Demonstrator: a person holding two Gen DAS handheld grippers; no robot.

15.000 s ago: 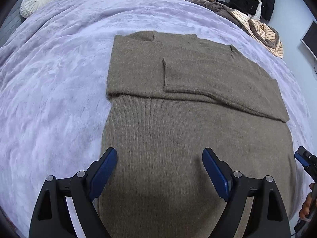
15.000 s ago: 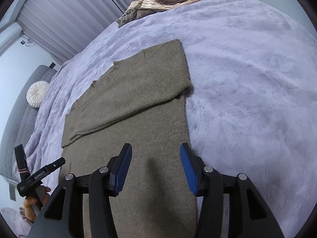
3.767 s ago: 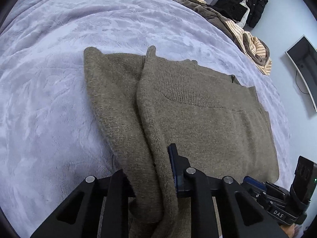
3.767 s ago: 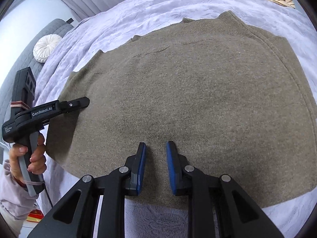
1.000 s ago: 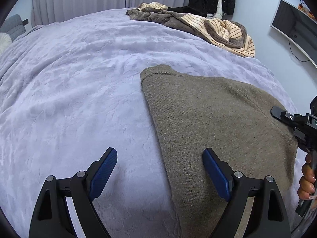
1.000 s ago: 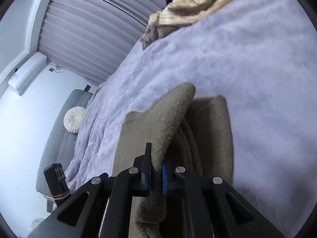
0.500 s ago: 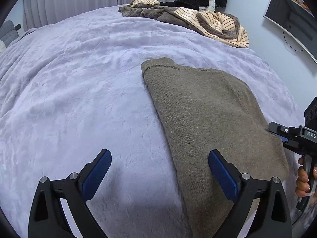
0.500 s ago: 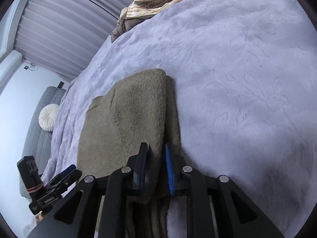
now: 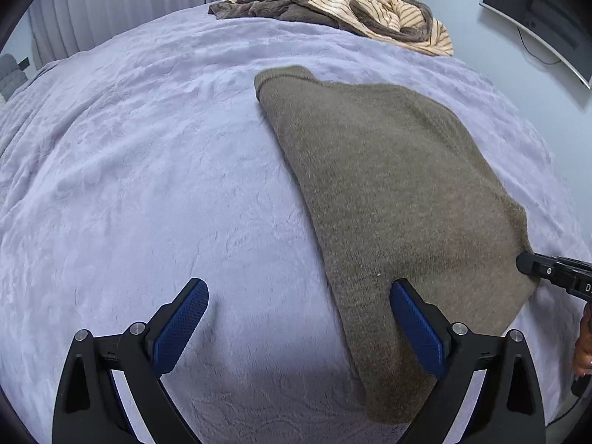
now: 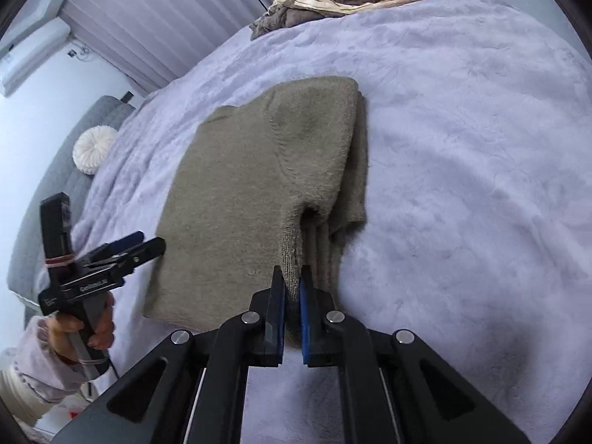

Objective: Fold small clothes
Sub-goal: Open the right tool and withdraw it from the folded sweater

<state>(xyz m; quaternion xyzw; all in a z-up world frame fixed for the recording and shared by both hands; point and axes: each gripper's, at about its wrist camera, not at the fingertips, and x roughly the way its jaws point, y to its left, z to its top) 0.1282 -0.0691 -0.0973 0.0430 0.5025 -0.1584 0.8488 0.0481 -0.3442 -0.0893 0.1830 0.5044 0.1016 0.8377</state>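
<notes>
Lilac bedspread (image 9: 155, 170) covers the whole bed, w/ the folded olive sweater (image 9: 388, 192) lying flat on it. Right gripper (image 10: 292, 288) has its pads pressed together on a tuft of the sweater's near edge (a small pinch of knit stands up between them). Left gripper (image 9: 299, 314) is spread wide, holding nothing; one pad hangs over the sweater's left edge, the other over bare bedspread. Striped clothes (image 9: 388, 18) lie heaped well beyond the sweater.
</notes>
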